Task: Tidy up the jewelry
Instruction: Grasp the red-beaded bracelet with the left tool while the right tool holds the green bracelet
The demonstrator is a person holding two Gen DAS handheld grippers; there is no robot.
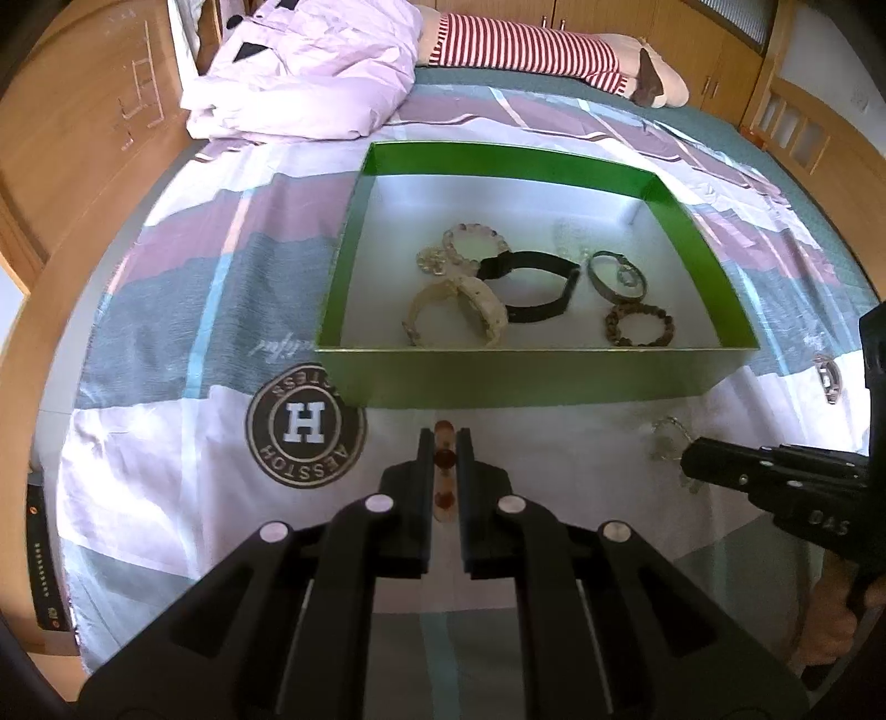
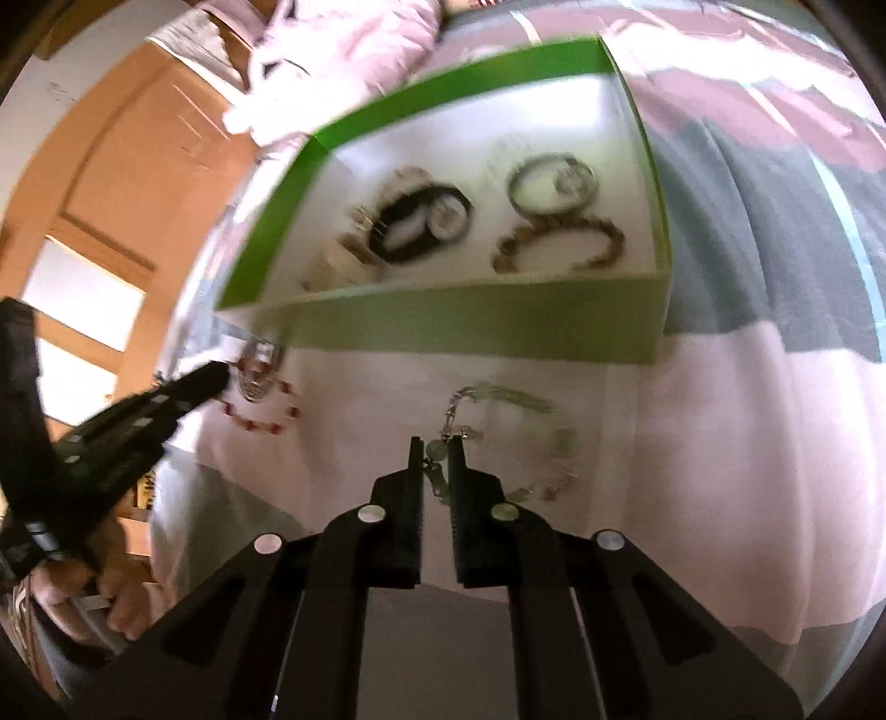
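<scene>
The green box (image 1: pixel 531 382) is sitting on the bedspread (image 1: pixel 166 443), already holding several bracelets. Just in front of its near wall, the left gripper (image 1: pixel 444 437) is clenching a red-beaded bracelet (image 1: pixel 444 459) and the right gripper (image 2: pixel 436 443) is clamping a pale-beaded silver bracelet (image 2: pixel 515 432); each should be lifting clear over that wall before releasing, so nothing is snagging

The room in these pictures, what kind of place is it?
Most likely a bedroom: a bed with a patterned sheet, a crumpled pale quilt, and wooden cupboards behind. A green box of bracelets sits on the bed.
</scene>
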